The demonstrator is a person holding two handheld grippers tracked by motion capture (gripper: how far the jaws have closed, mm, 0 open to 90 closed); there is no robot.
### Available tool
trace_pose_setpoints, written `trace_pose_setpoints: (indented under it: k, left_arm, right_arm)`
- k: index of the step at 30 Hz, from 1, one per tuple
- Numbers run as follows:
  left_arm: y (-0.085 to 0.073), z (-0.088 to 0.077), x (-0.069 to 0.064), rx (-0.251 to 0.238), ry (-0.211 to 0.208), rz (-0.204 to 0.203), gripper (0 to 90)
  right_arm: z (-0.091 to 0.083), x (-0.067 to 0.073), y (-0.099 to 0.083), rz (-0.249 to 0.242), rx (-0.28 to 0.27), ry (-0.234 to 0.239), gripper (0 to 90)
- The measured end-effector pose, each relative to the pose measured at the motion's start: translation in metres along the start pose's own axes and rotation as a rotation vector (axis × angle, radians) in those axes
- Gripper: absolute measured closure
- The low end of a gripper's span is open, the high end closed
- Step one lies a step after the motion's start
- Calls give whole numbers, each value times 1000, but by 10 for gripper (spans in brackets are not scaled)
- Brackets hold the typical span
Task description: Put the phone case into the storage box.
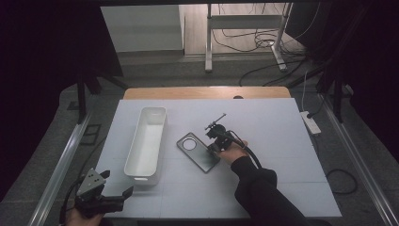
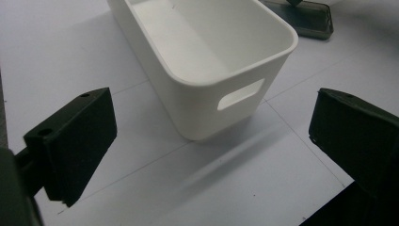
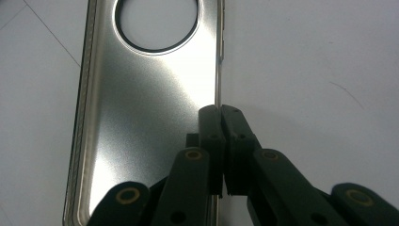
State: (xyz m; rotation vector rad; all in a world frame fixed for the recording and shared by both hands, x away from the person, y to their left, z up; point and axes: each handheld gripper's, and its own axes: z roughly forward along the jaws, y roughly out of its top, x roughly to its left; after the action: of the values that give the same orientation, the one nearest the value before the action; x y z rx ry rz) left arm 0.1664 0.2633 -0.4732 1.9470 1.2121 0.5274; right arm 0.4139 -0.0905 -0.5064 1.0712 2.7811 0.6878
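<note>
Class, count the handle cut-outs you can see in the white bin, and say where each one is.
1. It is in the end wall of the white bin nearest the left gripper, at. The far end wall may have another; it cannot be seen.

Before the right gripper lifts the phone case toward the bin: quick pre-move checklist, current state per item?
1. Right gripper clamped on the phone case: ok, jaws shut on its side rim.
2. Grip security: cannot tell, only a thin rim edge is pinched, so the case may swing on lift.
3. Case free of other objects: ok, it lies flat on the mat with nothing on it.
4. White bin ready: ok, upright and empty inside.
5. Path from case to bin: ok, bare mat between them.
6. Left gripper out of the way: ok, open, at the bin's near end, touching nothing.
</note>
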Motion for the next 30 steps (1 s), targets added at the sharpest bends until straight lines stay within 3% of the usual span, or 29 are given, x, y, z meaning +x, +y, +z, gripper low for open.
trace_pose_setpoints:
  k: [16, 20, 30]
  left_arm:
    - [1, 0, -1, 2, -8, 11, 29]
    - [1, 1, -1, 6, -47, 32, 59]
    - [2, 0, 1, 4, -42, 0, 54]
  right_arm:
    - [-5, -1, -6, 8, -29, 16, 887]
    - [-13, 0, -7, -9, -50, 19, 887]
    - [-28, 0, -11, 8, -92, 24, 887]
